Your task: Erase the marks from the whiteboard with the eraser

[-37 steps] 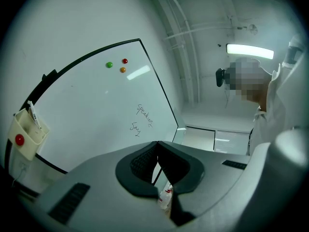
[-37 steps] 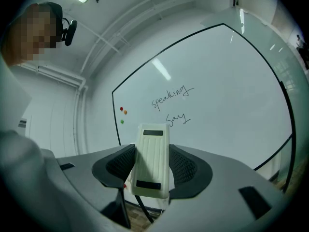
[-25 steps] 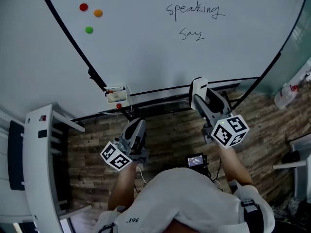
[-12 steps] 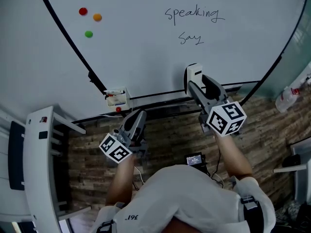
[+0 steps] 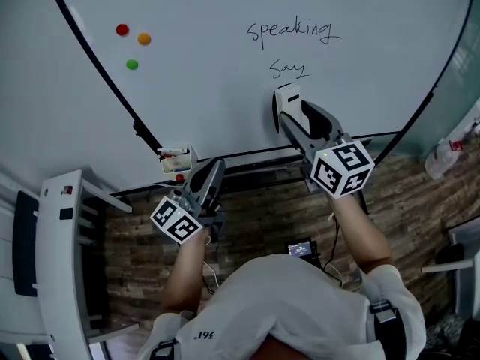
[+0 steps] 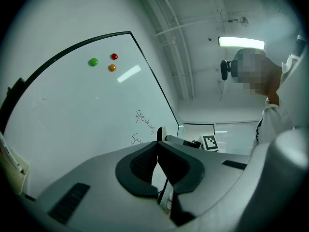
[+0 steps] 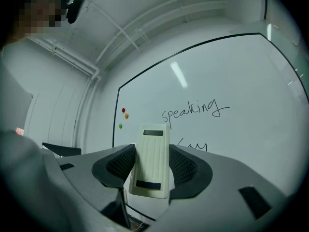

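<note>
While tight on one eraser (image 7: 150,161), right gripper (image 5: 291,122) under two words (image 5: 292,30); three magnets (image 5: 122,30) aside; left gripper (image 6: 157,156) closed, empty.

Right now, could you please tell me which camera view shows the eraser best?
The right gripper view: the eraser sits large at centre, its whole ribbed face visible, clamped in the right gripper. The head view shows it smaller, near the whiteboard under the writing. The left gripper view shows only a distant sliver.
</note>
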Demonstrator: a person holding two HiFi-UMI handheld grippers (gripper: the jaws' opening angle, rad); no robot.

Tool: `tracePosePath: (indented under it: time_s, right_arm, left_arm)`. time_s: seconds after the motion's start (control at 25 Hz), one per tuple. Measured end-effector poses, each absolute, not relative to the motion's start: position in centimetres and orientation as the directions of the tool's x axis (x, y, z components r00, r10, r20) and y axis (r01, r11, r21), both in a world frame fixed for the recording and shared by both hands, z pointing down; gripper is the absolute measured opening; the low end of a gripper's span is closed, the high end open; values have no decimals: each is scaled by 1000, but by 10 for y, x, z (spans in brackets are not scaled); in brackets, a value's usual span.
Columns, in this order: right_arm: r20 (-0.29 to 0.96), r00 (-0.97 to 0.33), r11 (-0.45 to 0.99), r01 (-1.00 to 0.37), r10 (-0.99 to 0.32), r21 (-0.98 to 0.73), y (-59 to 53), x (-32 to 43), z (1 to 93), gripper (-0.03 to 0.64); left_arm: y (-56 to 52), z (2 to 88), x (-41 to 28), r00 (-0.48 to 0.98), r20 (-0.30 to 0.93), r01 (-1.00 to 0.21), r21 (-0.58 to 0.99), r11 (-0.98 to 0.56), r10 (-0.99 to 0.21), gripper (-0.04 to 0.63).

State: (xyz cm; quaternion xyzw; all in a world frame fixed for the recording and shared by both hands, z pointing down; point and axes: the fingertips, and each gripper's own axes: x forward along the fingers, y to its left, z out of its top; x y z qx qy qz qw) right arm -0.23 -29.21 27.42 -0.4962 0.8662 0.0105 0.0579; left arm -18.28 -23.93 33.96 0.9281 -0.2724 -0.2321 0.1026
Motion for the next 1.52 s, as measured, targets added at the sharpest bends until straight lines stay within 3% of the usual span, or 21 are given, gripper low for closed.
tracePosePath:
  time_s: [0.4, 0.52, 0.92, 1.52]
  right_arm:
    - [-137, -537, 534, -843, -832, 62, -324, -17, 236, 239]
    - [-146, -546, 540, -838, -825, 79, -336, -23, 223, 239]
    - [-140, -543, 517, -836, -828, 185, -381, -55, 197, 239]
    - [-179, -362, 245, -850, -915, 467, -422, -81, 163, 239]
  left_arm:
    - [-259, 316, -173, 723, -383, -518, 251, -818, -575, 9]
    - [-263, 315, -174, 723, -381, -516, 259, -817, -577, 74]
    - [-275, 298, -197, 685, -405, -567, 225, -792, -605, 77]
    - [-279, 295, -204, 667, -397, -594, 228, -771, -631, 77]
